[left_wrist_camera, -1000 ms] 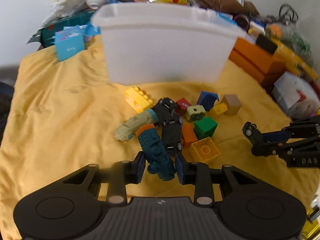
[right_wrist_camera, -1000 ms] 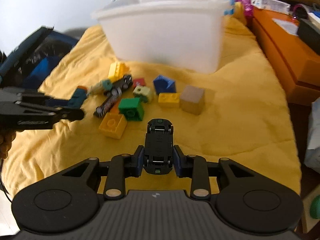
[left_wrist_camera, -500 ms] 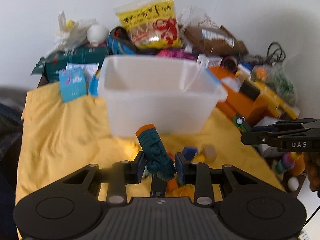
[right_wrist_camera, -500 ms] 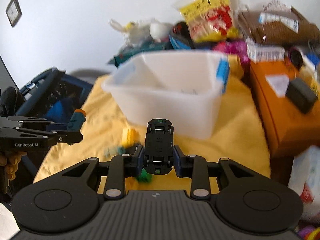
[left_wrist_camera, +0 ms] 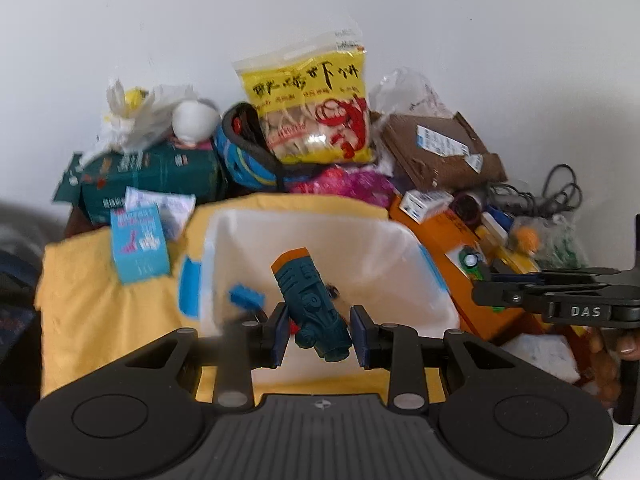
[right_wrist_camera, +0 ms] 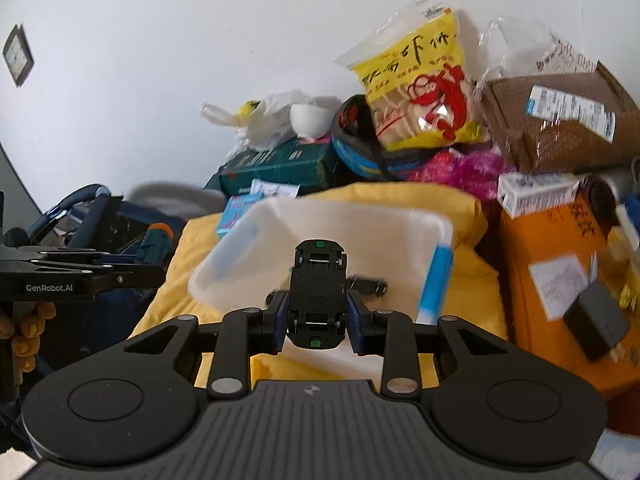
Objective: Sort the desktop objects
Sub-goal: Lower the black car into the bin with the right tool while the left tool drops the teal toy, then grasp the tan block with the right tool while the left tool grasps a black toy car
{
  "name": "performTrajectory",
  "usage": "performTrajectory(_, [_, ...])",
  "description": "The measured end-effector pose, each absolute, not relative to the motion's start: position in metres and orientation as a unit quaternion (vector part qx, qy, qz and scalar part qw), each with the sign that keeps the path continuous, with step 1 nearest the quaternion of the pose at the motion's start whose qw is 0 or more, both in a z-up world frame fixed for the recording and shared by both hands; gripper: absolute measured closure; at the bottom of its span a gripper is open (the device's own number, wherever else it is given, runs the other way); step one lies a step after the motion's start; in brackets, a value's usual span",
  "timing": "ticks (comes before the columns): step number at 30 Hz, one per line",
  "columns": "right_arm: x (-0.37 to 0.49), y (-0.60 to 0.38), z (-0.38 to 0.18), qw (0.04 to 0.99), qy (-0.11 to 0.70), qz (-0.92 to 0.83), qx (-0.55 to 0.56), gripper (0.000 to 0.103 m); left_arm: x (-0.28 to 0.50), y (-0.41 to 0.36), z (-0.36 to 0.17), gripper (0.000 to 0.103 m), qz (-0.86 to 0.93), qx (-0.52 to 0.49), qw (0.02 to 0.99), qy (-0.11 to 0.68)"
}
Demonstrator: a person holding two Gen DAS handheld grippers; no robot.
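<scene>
My left gripper (left_wrist_camera: 319, 334) is shut on a teal toy with an orange tip (left_wrist_camera: 310, 300), held tilted over the open white bin (left_wrist_camera: 304, 216). A blue brick (left_wrist_camera: 246, 296) and a small dark piece lie inside the bin. My right gripper (right_wrist_camera: 317, 320) is shut on a black toy car (right_wrist_camera: 318, 288), underside up, held over the near rim of the bin (right_wrist_camera: 360, 210). A dark toy (right_wrist_camera: 368, 286) lies inside it. Each gripper shows at the side of the other's view, level with the bin.
The bin stands on a yellow cloth (left_wrist_camera: 100, 312). Behind it are piled a yellow snack bag (left_wrist_camera: 312, 108), a teal box (left_wrist_camera: 148, 176) and a brown package (left_wrist_camera: 436, 152). An orange box (right_wrist_camera: 560, 280) flanks the right, a light blue carton (left_wrist_camera: 138, 248) the left.
Both grippers have risen from the cloth with their toys and moved forward. They now hang over the bin's opening, and the loose bricks on the cloth have dropped out of view.
</scene>
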State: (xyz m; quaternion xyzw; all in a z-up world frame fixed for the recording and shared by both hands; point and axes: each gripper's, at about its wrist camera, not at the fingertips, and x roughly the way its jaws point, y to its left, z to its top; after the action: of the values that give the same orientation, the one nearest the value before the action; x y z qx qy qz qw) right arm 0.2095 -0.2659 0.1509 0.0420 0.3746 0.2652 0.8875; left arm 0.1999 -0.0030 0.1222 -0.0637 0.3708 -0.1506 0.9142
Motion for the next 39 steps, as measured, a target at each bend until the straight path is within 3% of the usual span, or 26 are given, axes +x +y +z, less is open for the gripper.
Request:
performTrajectory(22, [0.266, -0.249, 0.137, 0.866, 0.435, 0.245, 0.021, 0.070, 0.268, -0.023, 0.113, 0.067, -0.142, -0.037, 0.896, 0.419])
performTrajectory(24, [0.270, -0.249, 0.133, 0.866, 0.437, 0.243, 0.025, 0.067, 0.271, -0.022, 0.111, 0.066, -0.135, -0.033, 0.899, 0.416])
performTrajectory(25, [0.272, -0.249, 0.131, 0.867, 0.436, 0.240, 0.024, 0.059, 0.271, -0.022, 0.110, 0.058, -0.130, -0.028, 0.902, 0.411])
performTrajectory(26, [0.274, -0.249, 0.129, 0.869, 0.436, 0.233, 0.024, 0.045, 0.272, -0.022, 0.108, 0.048, -0.122, -0.020, 0.904, 0.409])
performTrajectory(27, [0.276, -0.249, 0.127, 0.871, 0.434, 0.228, 0.025, 0.043, 0.272, -0.023, 0.106, 0.046, -0.111, -0.014, 0.907, 0.407])
performTrajectory(33, [0.262, -0.253, 0.120, 0.873, 0.424, 0.242, 0.015, 0.045, 0.257, -0.011, 0.095, 0.045, -0.105, -0.017, 0.909, 0.402])
performTrajectory(39, [0.195, -0.267, 0.086, 0.872, 0.416, 0.257, 0.005, 0.045, 0.185, -0.015, 0.051, 0.045, -0.140, 0.010, 0.905, 0.402])
